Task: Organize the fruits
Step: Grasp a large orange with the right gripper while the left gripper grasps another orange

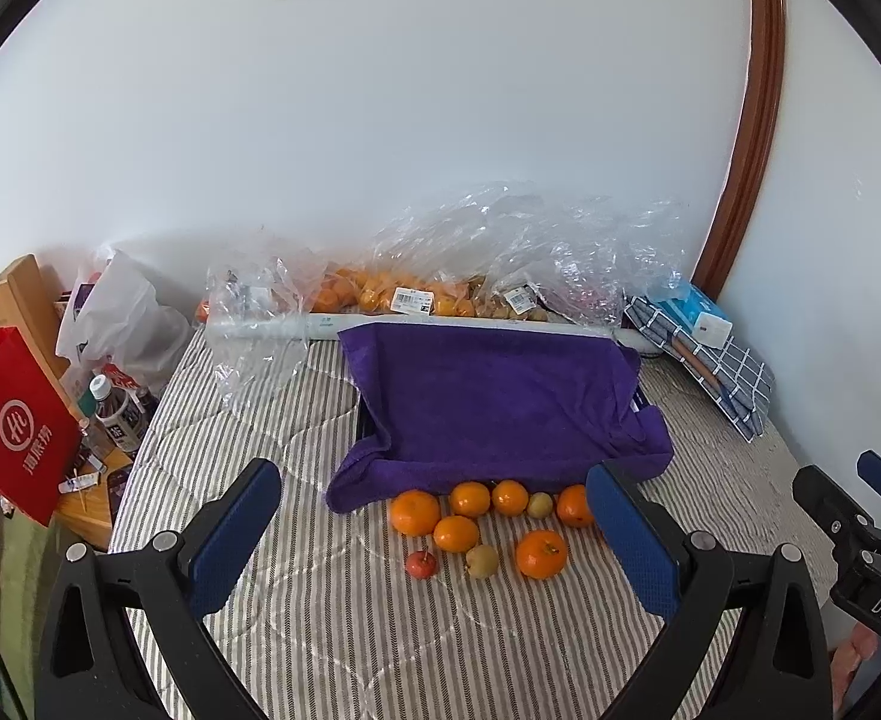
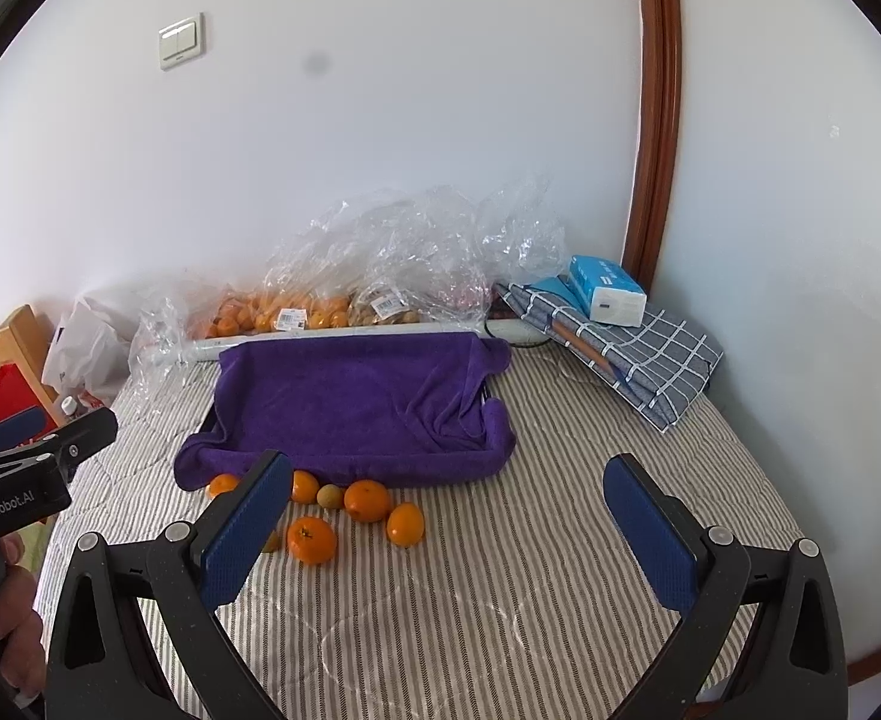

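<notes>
Several oranges lie loose on the striped bed in front of a tray lined with a purple towel. Two small yellow-green fruits and one small red fruit lie among them. The oranges and purple towel tray also show in the right wrist view. My left gripper is open and empty, just short of the fruits. My right gripper is open and empty, to the right of the fruits. The tray holds no fruit.
Clear plastic bags with oranges lie along the wall behind the tray. A folded checked cloth with a tissue box sits at the back right. A red bag, bottles and a white bag stand left of the bed.
</notes>
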Action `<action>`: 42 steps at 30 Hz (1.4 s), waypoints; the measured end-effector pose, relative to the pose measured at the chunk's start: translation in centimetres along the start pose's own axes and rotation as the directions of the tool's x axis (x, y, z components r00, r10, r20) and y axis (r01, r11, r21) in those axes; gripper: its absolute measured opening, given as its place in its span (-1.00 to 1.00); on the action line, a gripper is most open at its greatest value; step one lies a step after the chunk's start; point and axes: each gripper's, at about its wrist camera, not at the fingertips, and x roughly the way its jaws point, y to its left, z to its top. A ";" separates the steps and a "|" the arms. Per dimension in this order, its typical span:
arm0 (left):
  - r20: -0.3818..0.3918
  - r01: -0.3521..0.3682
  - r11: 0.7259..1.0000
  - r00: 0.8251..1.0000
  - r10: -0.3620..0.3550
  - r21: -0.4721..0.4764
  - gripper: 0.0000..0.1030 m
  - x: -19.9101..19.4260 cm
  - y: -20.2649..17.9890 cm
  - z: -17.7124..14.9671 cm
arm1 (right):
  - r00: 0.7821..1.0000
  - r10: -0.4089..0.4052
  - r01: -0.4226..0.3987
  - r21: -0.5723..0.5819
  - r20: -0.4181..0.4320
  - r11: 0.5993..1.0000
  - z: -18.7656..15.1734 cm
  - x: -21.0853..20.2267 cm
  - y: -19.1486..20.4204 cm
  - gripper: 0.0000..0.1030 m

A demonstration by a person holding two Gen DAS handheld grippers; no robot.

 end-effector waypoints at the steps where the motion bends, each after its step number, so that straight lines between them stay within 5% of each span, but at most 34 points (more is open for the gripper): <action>1: -0.002 -0.002 1.000 1.000 0.002 -0.002 0.99 0.3 0.2 0.0 | 1.000 0.000 0.000 -0.005 -0.011 1.000 0.0 0.4 0.2 0.99; 14: -0.049 -0.060 0.996 0.997 0.057 -0.070 0.91 4.7 4.3 -1.3 | 0.988 0.047 -0.047 0.007 -0.146 0.999 -2.1 7.1 0.8 0.77; 19: -0.106 -0.070 0.995 0.993 0.062 -0.077 0.67 7.3 5.7 -2.0 | 0.971 0.063 -0.064 0.005 -0.230 0.998 -4.0 10.8 1.1 0.49; 25: -0.177 -0.050 0.997 0.983 0.040 -0.050 0.66 9.8 6.7 -3.4 | 0.946 0.130 -0.116 0.064 -0.297 0.991 -6.9 14.9 1.0 0.01; 33: -0.230 -0.022 0.999 0.973 0.014 -0.032 0.65 12.1 7.2 -5.0 | 0.941 0.149 -0.122 0.108 -0.303 0.987 -7.9 17.9 1.2 -0.05; 42: -0.270 0.042 0.999 0.962 -0.048 -0.029 0.64 15.5 5.1 -5.0 | 0.950 0.110 -0.104 0.036 -0.291 0.994 -8.1 18.9 1.4 -0.38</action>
